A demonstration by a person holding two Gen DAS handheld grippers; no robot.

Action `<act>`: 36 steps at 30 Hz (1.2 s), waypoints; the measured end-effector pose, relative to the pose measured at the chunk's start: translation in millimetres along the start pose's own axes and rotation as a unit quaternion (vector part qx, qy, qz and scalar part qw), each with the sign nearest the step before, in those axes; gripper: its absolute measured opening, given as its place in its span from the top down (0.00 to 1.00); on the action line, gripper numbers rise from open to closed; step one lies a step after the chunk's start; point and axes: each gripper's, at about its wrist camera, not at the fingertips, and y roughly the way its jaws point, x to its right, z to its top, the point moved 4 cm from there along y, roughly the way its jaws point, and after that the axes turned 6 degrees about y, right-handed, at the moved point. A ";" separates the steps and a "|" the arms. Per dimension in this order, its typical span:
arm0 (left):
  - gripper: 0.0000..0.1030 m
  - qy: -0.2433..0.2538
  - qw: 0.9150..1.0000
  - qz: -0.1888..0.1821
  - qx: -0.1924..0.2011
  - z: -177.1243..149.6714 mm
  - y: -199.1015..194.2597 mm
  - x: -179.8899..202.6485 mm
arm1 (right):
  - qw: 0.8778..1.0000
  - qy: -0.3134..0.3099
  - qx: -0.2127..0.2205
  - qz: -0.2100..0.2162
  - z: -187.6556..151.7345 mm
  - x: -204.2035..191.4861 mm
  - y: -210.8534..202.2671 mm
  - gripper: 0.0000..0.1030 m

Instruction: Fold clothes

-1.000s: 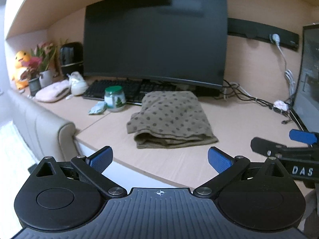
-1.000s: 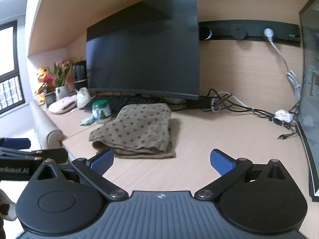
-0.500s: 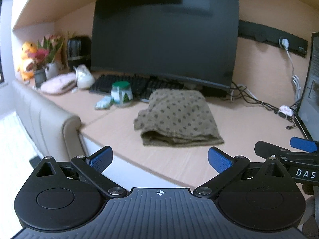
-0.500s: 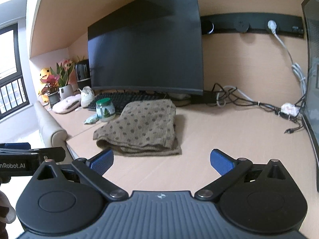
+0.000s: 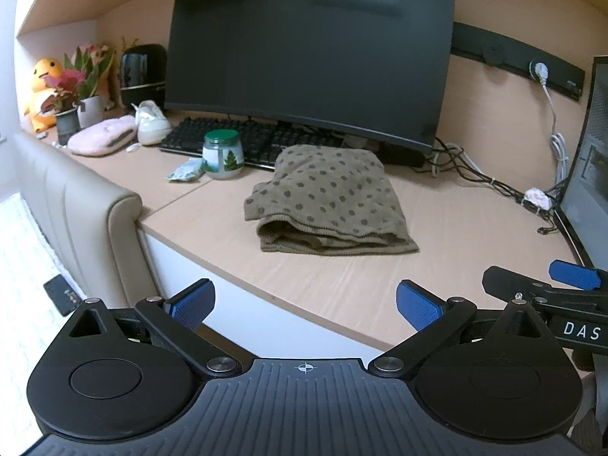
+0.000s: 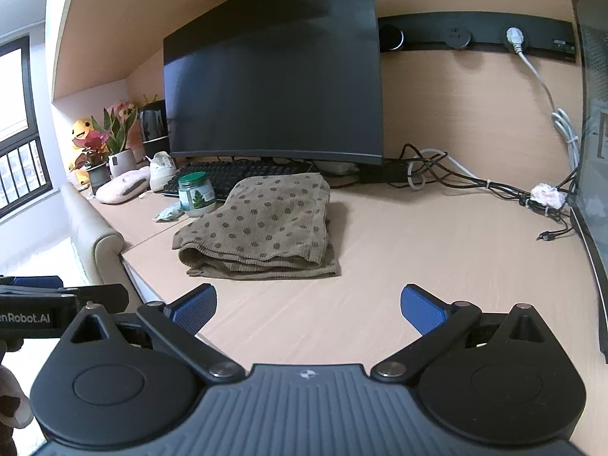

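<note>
A brown garment with dark polka dots (image 5: pixel 330 201) (image 6: pixel 262 228) lies folded in a flat stack on the light wooden desk (image 5: pixel 475 235) (image 6: pixel 437 247), its far edge resting against the keyboard. My left gripper (image 5: pixel 304 304) hangs open off the desk's front edge, well short of the garment, nothing between its blue pads. My right gripper (image 6: pixel 307 306) is open too, low over the desk's front, with the garment ahead and slightly left. Each gripper shows at the edge of the other's view.
A big black monitor (image 5: pixel 311 53) and keyboard (image 5: pixel 235 138) stand behind the garment. A green-lidded jar (image 5: pixel 223 154), a crumpled wrapper, a white shoe, pink slipper and potted flowers sit at left. Cables (image 6: pixel 494 186) trail right toward a second screen (image 6: pixel 592 152). A beige padded bed edge (image 5: pixel 87 212) lies lower left.
Both grippers have drawn back slightly and risen, so the desk and garment sit a little farther off. The garment has not moved, and both grippers stayed open.
</note>
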 end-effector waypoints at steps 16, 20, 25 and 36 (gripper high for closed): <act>0.00 -0.019 1.000 0.010 -0.006 -6.4 -2.2 -21.4 | 0.999 -0.018 -0.018 0.023 -3.8 -19.8 9.9 0.00; 0.00 -0.023 1.000 0.009 -0.009 -6.9 -0.2 -22.0 | 0.999 -0.023 -0.016 0.021 -3.7 -19.6 8.6 0.00; 0.00 -0.021 1.000 0.006 -0.013 -7.2 2.1 -18.6 | 1.000 -0.013 -0.015 0.014 -1.6 -14.7 10.2 0.00; 0.00 -0.016 1.000 0.002 -0.018 -6.7 6.6 -12.9 | 1.000 -0.010 -0.015 0.013 -1.1 -8.4 11.5 0.00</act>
